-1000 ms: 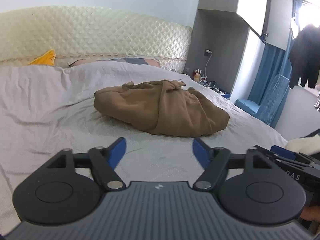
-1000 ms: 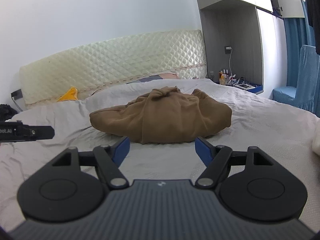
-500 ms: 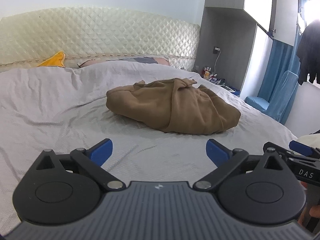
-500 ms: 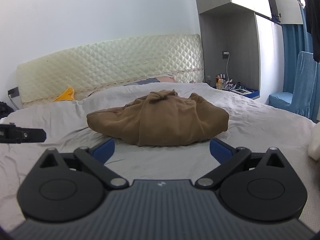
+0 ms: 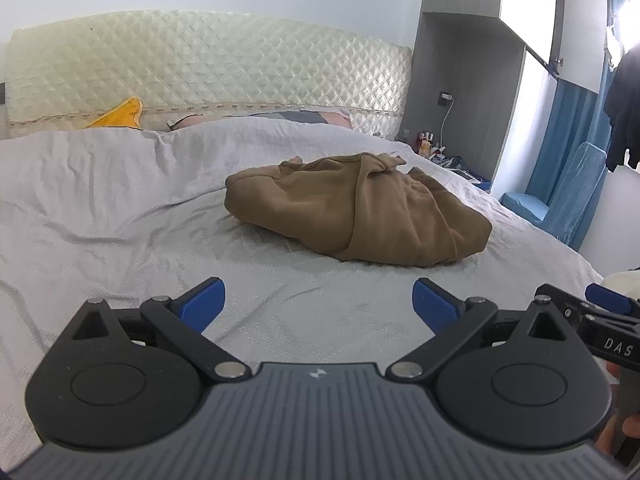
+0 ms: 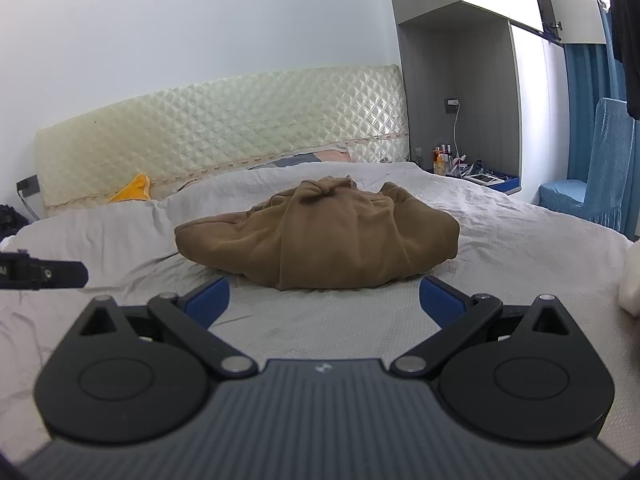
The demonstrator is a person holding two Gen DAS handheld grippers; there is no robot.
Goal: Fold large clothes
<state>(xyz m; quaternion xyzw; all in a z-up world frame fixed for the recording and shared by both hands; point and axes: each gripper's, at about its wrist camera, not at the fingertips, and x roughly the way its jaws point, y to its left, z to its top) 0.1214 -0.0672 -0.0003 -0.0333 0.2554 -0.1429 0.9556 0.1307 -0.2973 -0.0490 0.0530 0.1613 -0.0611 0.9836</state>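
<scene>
A crumpled brown garment [image 5: 360, 208] [image 6: 320, 240] lies in a heap in the middle of a grey-sheeted bed [image 5: 100, 208] [image 6: 520, 232]. My left gripper [image 5: 318, 300] hovers over the sheet short of the heap, its blue pads spread wide with nothing between them. My right gripper [image 6: 324, 300] is also open and empty, close to the garment's near edge. The right tool's tip shows at the right edge of the left wrist view, and the left tool's tip at the left edge of the right wrist view.
A quilted cream headboard [image 5: 208, 68] backs the bed, with pillows and a yellow item [image 5: 118, 114] below it. A grey cabinet and a cluttered bedside shelf [image 6: 476, 176] stand at the right. A blue covered chair [image 6: 592, 188] and blue curtains sit further right.
Both grippers' jaws have spread from partly open to wide open. The left wrist view has tilted a little, so the garment sits higher and further right in it.
</scene>
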